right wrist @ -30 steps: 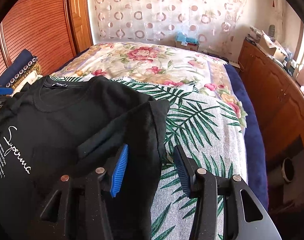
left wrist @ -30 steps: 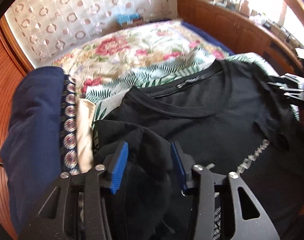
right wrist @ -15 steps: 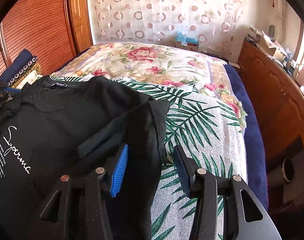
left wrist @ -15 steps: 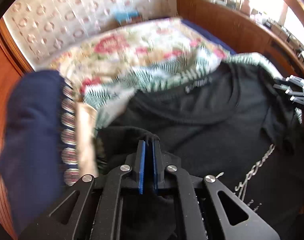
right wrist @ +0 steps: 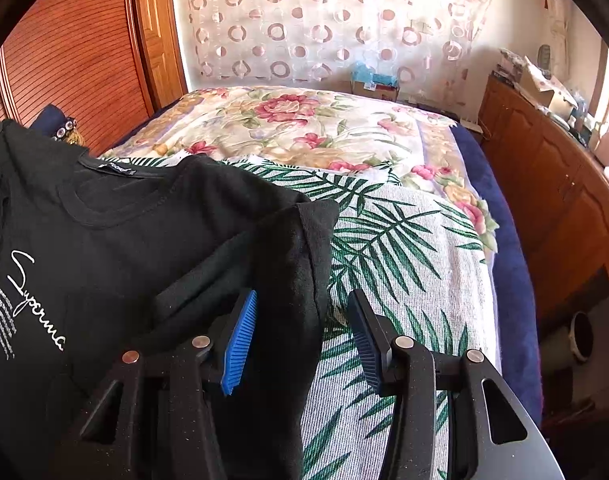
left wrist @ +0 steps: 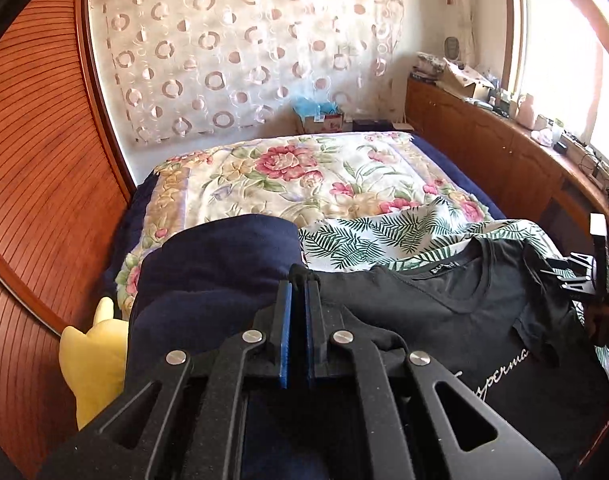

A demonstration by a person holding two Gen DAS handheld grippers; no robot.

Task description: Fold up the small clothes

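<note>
A: Where is the black T-shirt (right wrist: 116, 236) now?

B: It lies open on the palm-leaf blanket (right wrist: 404, 248). The left gripper (left wrist: 299, 292) is closed on one sleeve. The right gripper (right wrist: 300, 320) is open over the other sleeve.

A: So the folding?

B: Only beginning, I think; no finished fold is visible yet.

We can read white cursive script, "Superma" as best we make it out, across the chest of the black cotton T-shirt (right wrist: 116, 240). Fine white lines of print sit beside it, and the small neck label (right wrist: 118, 168) carries lettering too tiny to read.
</note>
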